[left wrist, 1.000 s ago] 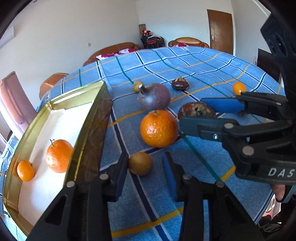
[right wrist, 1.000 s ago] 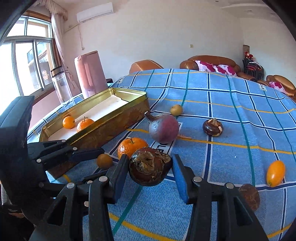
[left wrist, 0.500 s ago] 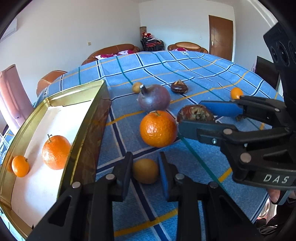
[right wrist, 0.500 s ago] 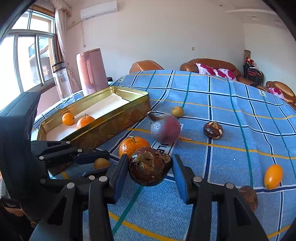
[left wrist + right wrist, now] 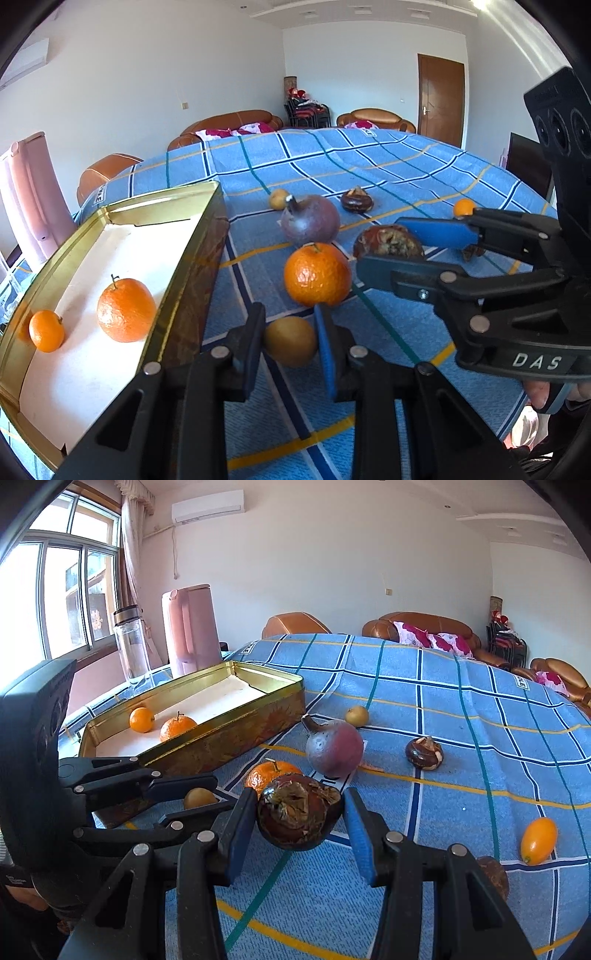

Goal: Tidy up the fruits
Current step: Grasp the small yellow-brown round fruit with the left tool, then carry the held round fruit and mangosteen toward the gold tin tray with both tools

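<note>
My left gripper is shut on a small yellow-brown fruit on the blue checked cloth, just right of the gold tin. The tin holds a large orange and a small one. Just to the right, my right gripper is shut on a dark brown wrinkled fruit. In the right wrist view the left gripper and its fruit show at the left. Another orange lies just beyond both grippers.
Farther on the cloth lie a purple fruit, a small yellow fruit, a dark brown one, an orange kumquat and a brown fruit. A pink kettle and a glass bottle stand behind the tin.
The left jaws have closed onto the small yellow-brown fruit. The left view has tilted up a little. The right gripper keeps the same hold on the dark fruit.
</note>
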`<state>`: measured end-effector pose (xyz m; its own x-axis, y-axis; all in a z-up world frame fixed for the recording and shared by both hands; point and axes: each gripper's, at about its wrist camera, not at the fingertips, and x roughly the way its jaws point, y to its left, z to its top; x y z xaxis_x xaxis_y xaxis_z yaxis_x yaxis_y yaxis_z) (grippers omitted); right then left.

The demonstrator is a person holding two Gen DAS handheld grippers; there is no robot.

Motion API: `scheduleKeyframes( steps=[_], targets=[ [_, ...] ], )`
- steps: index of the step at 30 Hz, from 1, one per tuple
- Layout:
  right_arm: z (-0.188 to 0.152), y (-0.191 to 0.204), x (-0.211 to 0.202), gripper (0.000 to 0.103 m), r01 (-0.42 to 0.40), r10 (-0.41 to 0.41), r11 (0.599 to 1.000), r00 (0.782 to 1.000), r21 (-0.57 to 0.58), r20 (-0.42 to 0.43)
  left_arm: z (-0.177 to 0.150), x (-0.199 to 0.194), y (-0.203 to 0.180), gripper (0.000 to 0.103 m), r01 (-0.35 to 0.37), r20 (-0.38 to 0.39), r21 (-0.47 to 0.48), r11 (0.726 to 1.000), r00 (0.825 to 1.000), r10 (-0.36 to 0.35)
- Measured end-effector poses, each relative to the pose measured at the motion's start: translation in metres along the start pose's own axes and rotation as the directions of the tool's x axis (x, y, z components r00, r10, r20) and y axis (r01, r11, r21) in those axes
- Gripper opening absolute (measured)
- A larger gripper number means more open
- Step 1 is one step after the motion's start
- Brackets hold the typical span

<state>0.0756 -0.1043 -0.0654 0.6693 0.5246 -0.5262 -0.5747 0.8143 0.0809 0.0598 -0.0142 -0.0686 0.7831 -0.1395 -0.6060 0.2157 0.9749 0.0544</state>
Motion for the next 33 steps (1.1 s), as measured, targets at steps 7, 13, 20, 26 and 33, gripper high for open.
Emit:
scheduleKeyframes(
  steps=[7,13,20,26,33],
  targets=[
    [-0.001,0.004,-0.005,0.049,0.003,-0.002,1.000,0.999,-0.021,0.036,-0.001,-0.005,0.001,0.029,-0.007,0.035,-0.010,1.000,0.999,0.008],
    [-0.001,0.006,-0.008,0.049,0.004,-0.003,0.999,0.998,-0.033,0.056,-0.002,-0.009,0.002,0.029,-0.016,0.062,-0.019,1.000,0.998,0.017],
    [-0.002,0.009,-0.012,0.049,0.008,-0.004,0.999,0.997,-0.047,0.079,-0.004,-0.013,0.004,0.029,-0.023,0.084,-0.025,0.999,0.996,0.025],
    [-0.003,0.010,-0.016,0.049,0.010,-0.004,0.999,0.995,-0.054,0.095,-0.004,-0.016,0.005,0.029,-0.029,0.105,-0.031,0.999,0.994,0.032],
    [-0.004,0.010,-0.018,0.049,0.012,-0.005,0.998,0.994,-0.061,0.111,-0.005,-0.020,0.003,0.029,-0.039,0.129,-0.022,0.999,0.991,0.041]
  ],
)
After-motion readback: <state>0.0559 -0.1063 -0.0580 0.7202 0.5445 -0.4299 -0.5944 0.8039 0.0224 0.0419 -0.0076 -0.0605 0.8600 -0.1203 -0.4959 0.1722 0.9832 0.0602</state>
